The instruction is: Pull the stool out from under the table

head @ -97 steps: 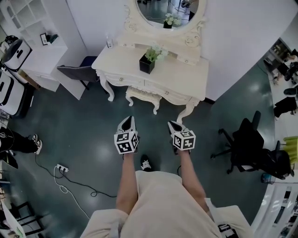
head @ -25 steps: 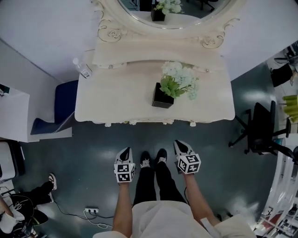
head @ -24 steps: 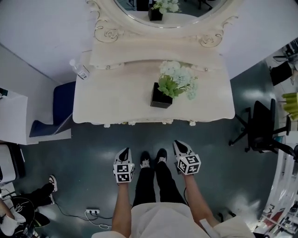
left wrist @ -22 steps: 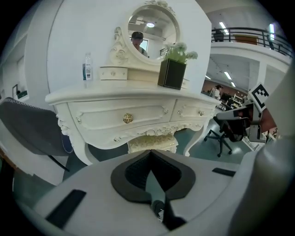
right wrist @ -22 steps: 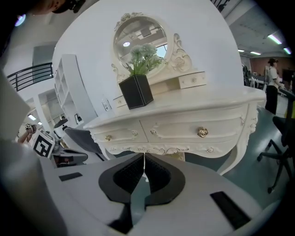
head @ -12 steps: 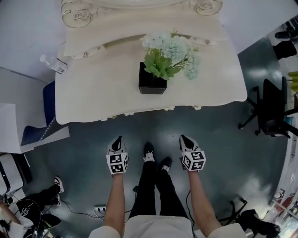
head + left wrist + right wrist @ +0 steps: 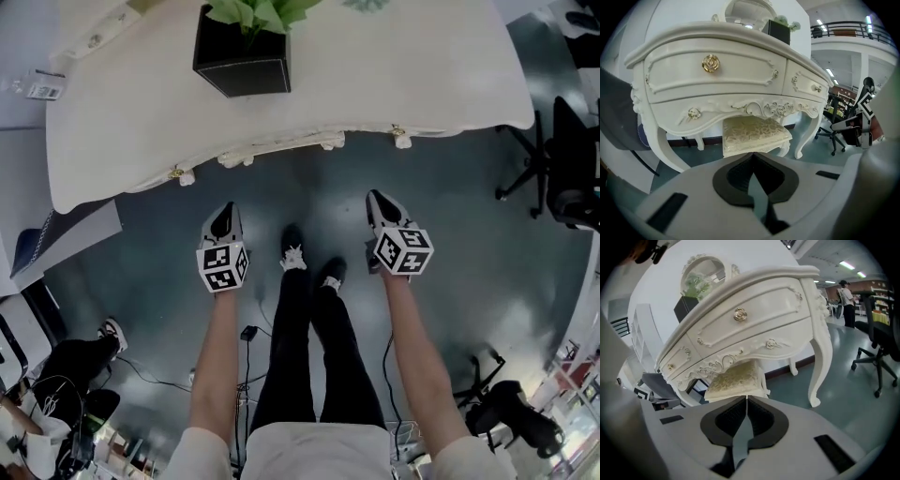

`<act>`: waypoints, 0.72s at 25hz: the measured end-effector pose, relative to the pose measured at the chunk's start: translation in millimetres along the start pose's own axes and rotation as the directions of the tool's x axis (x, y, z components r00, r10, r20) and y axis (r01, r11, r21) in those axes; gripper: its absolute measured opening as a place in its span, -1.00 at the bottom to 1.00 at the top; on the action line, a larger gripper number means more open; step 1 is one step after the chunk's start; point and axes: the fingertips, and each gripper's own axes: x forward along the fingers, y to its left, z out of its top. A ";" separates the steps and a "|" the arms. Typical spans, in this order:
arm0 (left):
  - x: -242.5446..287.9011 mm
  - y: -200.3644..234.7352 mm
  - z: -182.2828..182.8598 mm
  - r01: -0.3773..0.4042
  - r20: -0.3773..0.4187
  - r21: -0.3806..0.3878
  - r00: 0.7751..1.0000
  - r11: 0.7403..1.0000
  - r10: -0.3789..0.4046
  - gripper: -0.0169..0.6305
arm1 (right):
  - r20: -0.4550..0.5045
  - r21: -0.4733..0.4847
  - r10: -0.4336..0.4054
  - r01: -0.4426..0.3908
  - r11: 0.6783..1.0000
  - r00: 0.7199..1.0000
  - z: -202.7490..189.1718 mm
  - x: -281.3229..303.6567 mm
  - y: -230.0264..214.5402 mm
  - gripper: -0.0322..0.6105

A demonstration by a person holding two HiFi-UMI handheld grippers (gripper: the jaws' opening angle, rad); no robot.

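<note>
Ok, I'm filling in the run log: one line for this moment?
stool: under table | left gripper: jaws shut, empty | right gripper: jaws shut, empty

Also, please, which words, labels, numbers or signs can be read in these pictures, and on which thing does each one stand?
No text can be read in any view.
The label on the bottle at the edge of the table: print too small and blurred to read.
The left gripper and the right gripper: only square black-and-white markers, no letters or numbers.
</note>
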 end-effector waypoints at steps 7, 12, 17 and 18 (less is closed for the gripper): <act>37.7 -7.4 -54.0 -0.005 -0.030 -0.100 1.000 0.995 0.002 -0.91 | -0.096 -0.097 0.001 -0.010 0.995 0.995 -56.0 26.7 -55.5 -0.76; 61.2 -0.5 -80.9 -0.006 -0.047 -0.108 0.999 0.994 0.001 -0.90 | -0.139 -0.167 0.021 -0.044 0.985 0.990 -83.1 63.3 -71.8 -0.75; 81.2 25.9 -91.1 -0.041 -0.051 0.038 0.998 0.998 0.043 -0.90 | -0.145 -0.204 0.067 -0.097 0.974 0.987 -80.1 102.9 -68.1 -0.75; 87.3 28.0 -96.3 -0.035 -0.064 0.089 0.997 0.995 0.041 -0.90 | -0.141 -0.197 0.075 -0.102 0.975 0.987 -78.8 108.6 -70.2 -0.75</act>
